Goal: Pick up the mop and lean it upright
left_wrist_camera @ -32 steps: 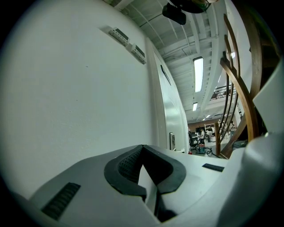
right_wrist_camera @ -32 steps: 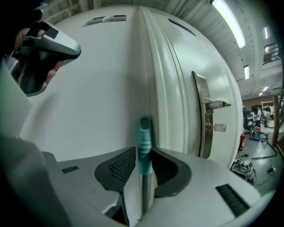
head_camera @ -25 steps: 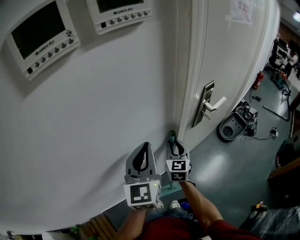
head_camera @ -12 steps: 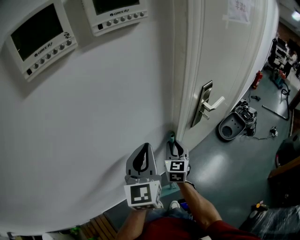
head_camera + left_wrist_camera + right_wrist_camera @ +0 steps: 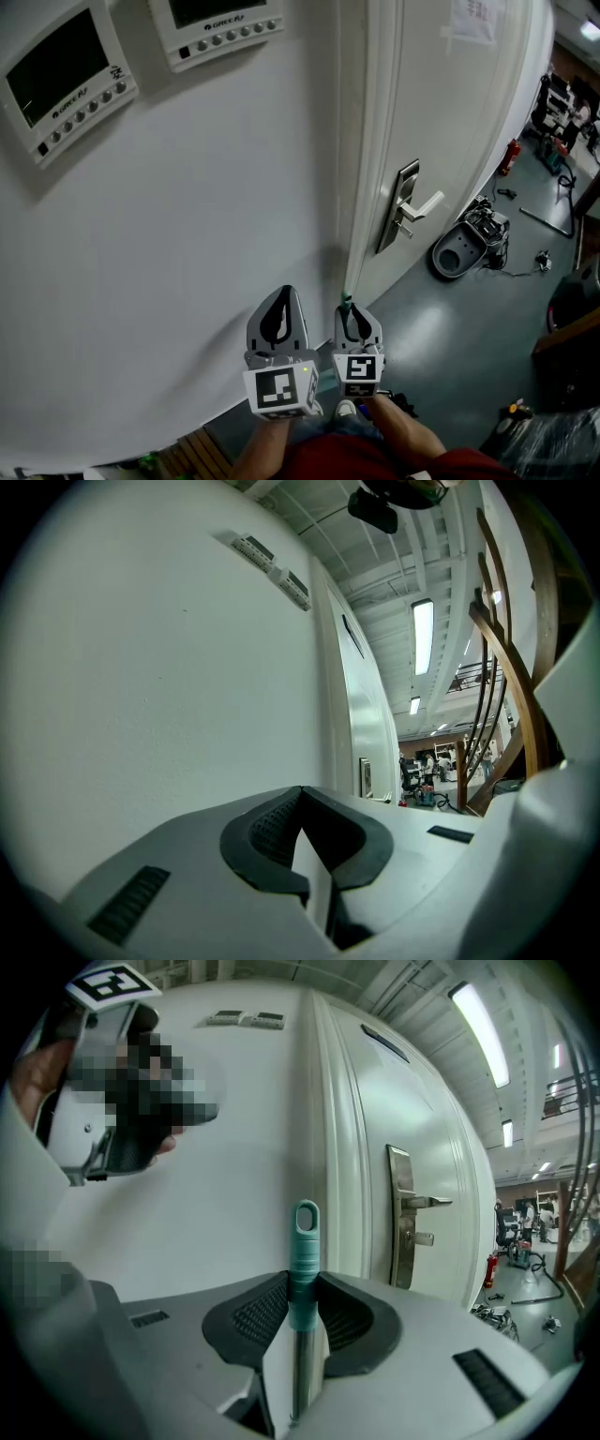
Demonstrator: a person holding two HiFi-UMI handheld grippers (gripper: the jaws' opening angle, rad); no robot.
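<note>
Quick diff: over the last second my right tongs (image 5: pixel 355 317) have slid back toward my body in the head view. They now sit nearly level with the left tongs (image 5: pixel 280 298), where before they were further ahead. The teal tip of the mop handle (image 5: pixel 346 300) has come down with them. The head camera has shifted a bit too, so part of that is just my head moving. The grip is unchanged: in the right gripper view the pads are clamped on the mop handle (image 5: pixel 304 1241) just under its ringed teal cap, and the shaft runs straight down between them. The left tongs are closed on nothing and just hang beside the white wall (image 5: pixel 187 206). The handle stands about upright, just beside the corner where the wall meets the door frame (image 5: pixel 361 141). I can't tell if it touches either one, and the mop head is out of view. My read is that the mop is up and being settled into its lean, with only the release left.
</note>
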